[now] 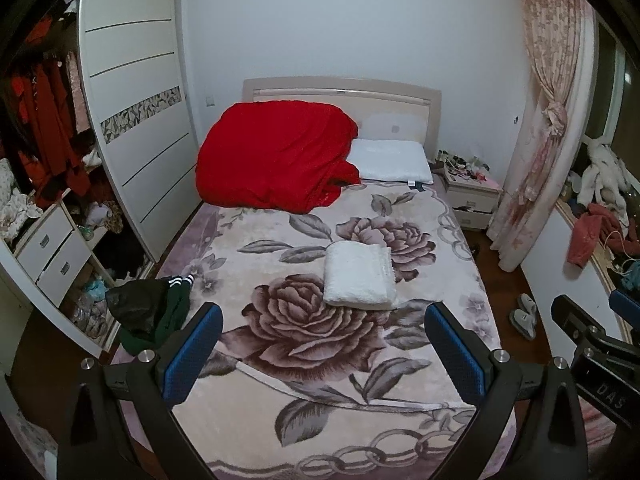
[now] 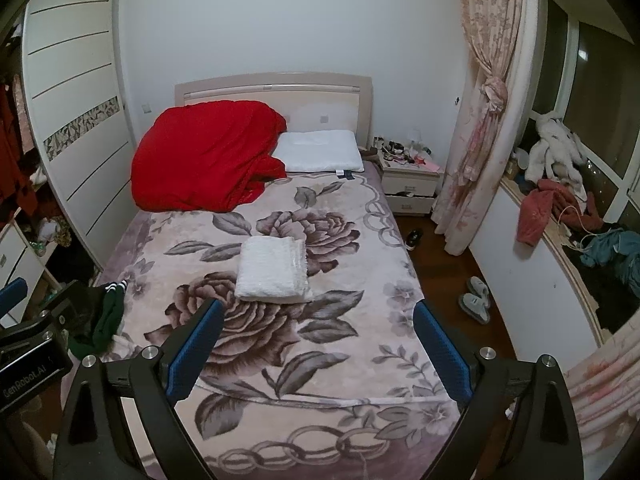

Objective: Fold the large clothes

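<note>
This is a bedroom in a home. A bed with a flowered blanket fills the middle, its headboard against a white wall, with a pillow and a bundled red quilt at its head. A wardrobe with sliding doors stands beside it, clothes hanging inside. A nightstand sits by the pink curtain, and slippers lie on the wooden floor.

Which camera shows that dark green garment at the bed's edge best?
The left wrist view: the dark green garment lies in the open beside the left tongs, striped cuff visible. In the right wrist view, the garment sits at the frame's left edge, partly hidden behind the other tool.
</note>
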